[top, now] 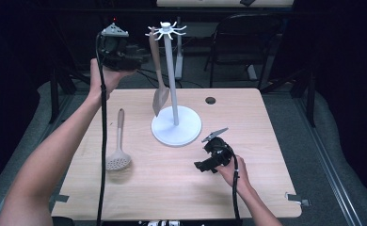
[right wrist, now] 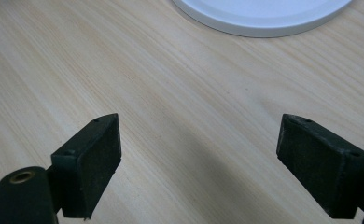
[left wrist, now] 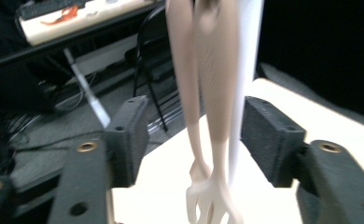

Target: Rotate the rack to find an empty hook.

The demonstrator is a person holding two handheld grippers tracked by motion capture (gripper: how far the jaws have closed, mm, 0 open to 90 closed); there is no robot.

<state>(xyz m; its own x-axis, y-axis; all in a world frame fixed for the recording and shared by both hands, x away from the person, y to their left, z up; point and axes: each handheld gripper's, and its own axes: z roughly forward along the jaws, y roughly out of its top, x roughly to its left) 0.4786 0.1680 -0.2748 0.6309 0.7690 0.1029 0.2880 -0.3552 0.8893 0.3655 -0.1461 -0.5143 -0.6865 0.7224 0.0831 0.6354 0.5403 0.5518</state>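
Beige and hanging from the white rack [top: 173, 75], the spatula [top: 158, 75] sits between the spread jaws of the raised left gripper [top: 141, 52], apparently at the hanging step, so next comes backing away cleanly or fetching the slotted spoon [top: 117, 149] from the desk [top: 172, 188].

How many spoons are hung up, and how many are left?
One is up: the spatula hangs from the stand. The left gripper is beside its handle, jaws open with the handle between them. The slotted spoon lies on the table, left to hang. The right gripper is open, holding nothing.
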